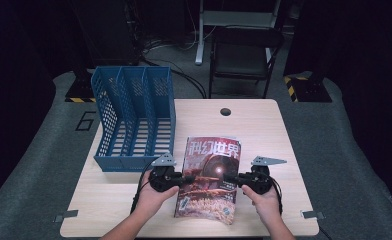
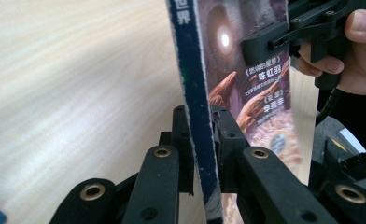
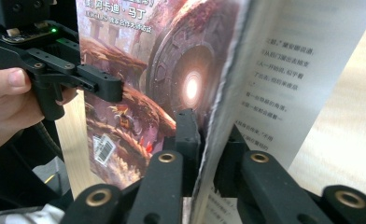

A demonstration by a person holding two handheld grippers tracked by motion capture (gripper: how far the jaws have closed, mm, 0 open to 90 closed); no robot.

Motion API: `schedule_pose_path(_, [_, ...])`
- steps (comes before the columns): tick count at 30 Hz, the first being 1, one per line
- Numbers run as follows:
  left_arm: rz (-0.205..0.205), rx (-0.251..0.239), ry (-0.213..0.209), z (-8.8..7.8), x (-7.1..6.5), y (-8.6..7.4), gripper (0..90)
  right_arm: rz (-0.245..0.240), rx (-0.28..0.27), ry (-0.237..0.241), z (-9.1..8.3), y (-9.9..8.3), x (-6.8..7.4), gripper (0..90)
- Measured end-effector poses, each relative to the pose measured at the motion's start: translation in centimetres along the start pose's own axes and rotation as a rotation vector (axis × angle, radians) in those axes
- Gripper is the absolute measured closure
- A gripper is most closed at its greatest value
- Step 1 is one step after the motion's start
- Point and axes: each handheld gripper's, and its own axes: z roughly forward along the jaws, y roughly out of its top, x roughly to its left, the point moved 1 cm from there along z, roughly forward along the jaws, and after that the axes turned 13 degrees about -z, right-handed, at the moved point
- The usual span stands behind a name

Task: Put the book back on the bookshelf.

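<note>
where the left claw (image 2: 202,154) closes, its two black jaws are clamped on the dark blue spine edge of the magazine (image 2: 246,93), one jaw on each side, pads pressed tight to the paper. in the left claw's own view the magazine stands edge-on between the jaws, its red and brown cover with the glowing disc running away on the right side. the right claw (image 3: 209,144) is likewise pinched narrow on the magazine, on the opposite, open edge: one jaw lies on the cover, the other on a white printed page, and the sheets fan slightly apart above the grip. in the high view the left claw (image 1: 184,178) meets the magazine's left edge and the right claw (image 1: 230,179) its right edge, about level with each other, with the person's left hand (image 1: 151,197) and right hand (image 1: 264,197) behind them. the magazine (image 1: 209,175) is held between the two claws over the front middle of the light wooden surface (image 1: 264,130), cover up, its title toward the far side; whether its near edge touches the wood i cannot tell. just beyond the left claw, on the surface's far left part, stands a blue mesh file rack (image 1: 134,120) with upright dividers, apart from the magazine. a small dark round hole (image 1: 226,111) sits near the surface's far edge.
</note>
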Motion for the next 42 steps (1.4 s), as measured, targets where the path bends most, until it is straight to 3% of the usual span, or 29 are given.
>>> schedule_pose_path(2, [0.004,-0.024,0.009,-0.3,-0.3,0.3,82.2,-0.006,-0.008,-0.008,-0.1,0.3,0.3,84.7])
schedule_pose_path(8, [0.071,-0.06,0.036,-1.0,-1.0,1.0,83.8,-0.093,-0.048,-0.079,-0.8,1.7,1.4,86.0])
schedule_pose_path(15, [0.086,-0.119,0.051,-1.5,-1.7,1.5,83.9,-0.197,-0.102,-0.157,-1.9,3.3,2.8,86.1])
schedule_pose_path(17, [0.096,-0.124,0.067,-1.4,-1.6,1.5,84.0,-0.197,-0.099,-0.156,-1.9,3.4,2.9,86.1])
schedule_pose_path(19, [0.076,-0.127,0.071,-1.2,-1.5,1.2,84.0,-0.218,-0.097,-0.163,-1.7,3.3,2.8,86.0])
schedule_pose_path(21, [0.08,-0.108,0.077,-1.1,-1.2,0.9,83.9,-0.22,-0.085,-0.154,-1.3,3.1,2.5,85.9])
schedule_pose_path(26, [0.068,-0.133,0.105,-0.6,-0.8,-0.1,84.0,-0.219,-0.081,-0.141,-0.5,2.3,2.1,82.6])
schedule_pose_path(27, [0.081,-0.13,0.107,-0.7,-0.8,-0.1,84.0,-0.219,-0.081,-0.141,-0.5,2.3,2.1,82.6])
schedule_pose_path(28, [0.075,-0.131,0.101,-0.7,-0.9,-0.2,84.0,-0.214,-0.08,-0.125,-0.7,2.2,1.8,73.5])
schedule_pose_path(30, [0.094,-0.135,0.107,-0.7,-0.9,-0.3,84.0,-0.199,-0.08,-0.114,-0.6,2.1,1.7,70.4])
schedule_pose_path(32, [0.101,-0.143,0.107,-0.8,-1.0,-0.5,84.0,-0.168,-0.026,-0.084,-0.1,1.2,1.4,69.1])
schedule_pose_path(42, [0.111,-0.157,0.098,-0.9,-1.2,-0.8,84.0,-0.121,0.137,0.001,1.6,-1.0,0.8,68.3])
